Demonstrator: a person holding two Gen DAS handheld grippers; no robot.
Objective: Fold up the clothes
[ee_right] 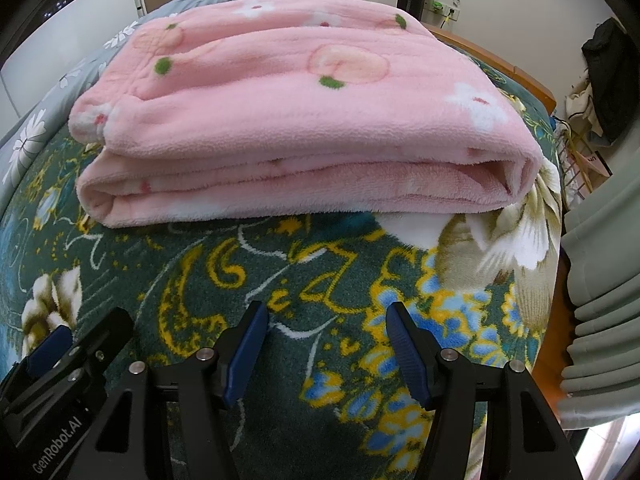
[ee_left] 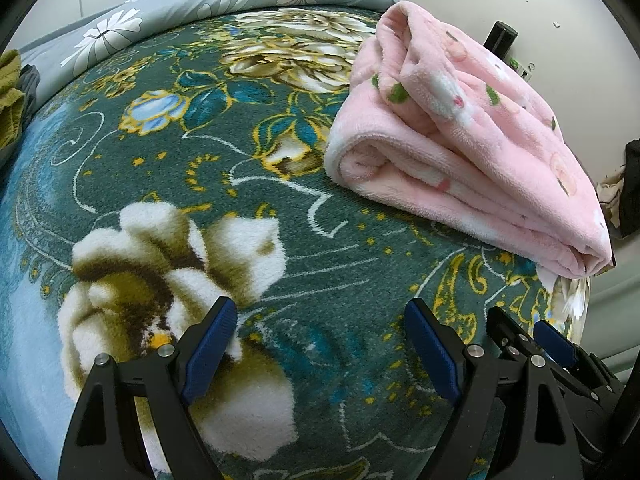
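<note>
On the bed's flowered blanket (ee_right: 280, 280) the pink fleece garment (ee_right: 304, 120) lies folded into a thick bundle, so the folding looks done, while the left gripper (ee_left: 320, 344) and right gripper (ee_right: 324, 344) hang released, grasping nothing, near it.

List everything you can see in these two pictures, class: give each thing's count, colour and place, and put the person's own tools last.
Folded blanket: one, pink with peach and flower print, lying on the bedspread ahead of both tongs.
Bedspread: one, dark green with white, yellow and blue flowers, covering the bed.
Quilt: one, grey with white daisies, at the far end of the bed.
Cloth: one, olive green, at the far left edge.
Curtain: one, pale green, at the right.
Left tongs: one, black with blue pads, open, empty.
Right tongs: one, black with blue pads, open, empty.
</note>
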